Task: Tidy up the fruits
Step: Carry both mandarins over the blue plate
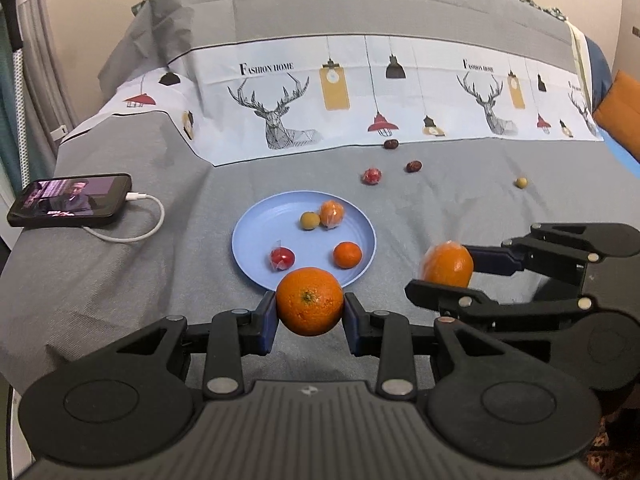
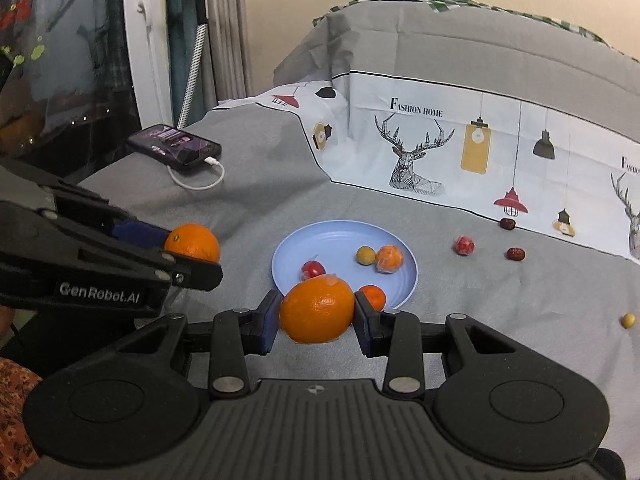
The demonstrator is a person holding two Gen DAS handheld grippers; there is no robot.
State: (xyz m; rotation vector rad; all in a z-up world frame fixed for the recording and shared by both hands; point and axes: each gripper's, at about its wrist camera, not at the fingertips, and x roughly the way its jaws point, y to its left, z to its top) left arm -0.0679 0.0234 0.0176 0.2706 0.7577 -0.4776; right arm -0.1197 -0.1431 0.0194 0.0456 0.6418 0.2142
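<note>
Nearest the left wrist camera, the left tool (image 1: 310, 312) is clenching a large orange (image 1: 310, 301) between its blue pads, holding it clear of the bed just short of the near rim of the blue plate (image 1: 256, 236). Beside it, the right tool (image 2: 316, 314) is gripping a second orange (image 2: 317, 309), this one showing a scrap of clear wrap on top, also poised at the plate's near rim. The plate is lying toward the middle of the grey bed cover (image 1: 120, 280) and is already carrying a small orange (image 1: 347, 255), a wrapped orange fruit (image 1: 331, 213), a yellow-green fruit (image 1: 310, 221) and a wrapped red fruit (image 1: 282, 258). Still waiting on the cover beyond the plate, toward the printed band, are another wrapped red fruit (image 1: 372, 176), two dark red dates (image 1: 414, 166) and, well apart toward the right edge, a small yellow fruit (image 1: 520, 183). A phone (image 1: 72, 199) is charging near the left edge. Both tools are converging on the same near rim, so they risk knocking together or bumping the fruit already there. The plate is shallow and resting on soft bedding; a heavy orange set on its edge could tip it or roll off. The wrap could make the right tool's grip slip.
</note>
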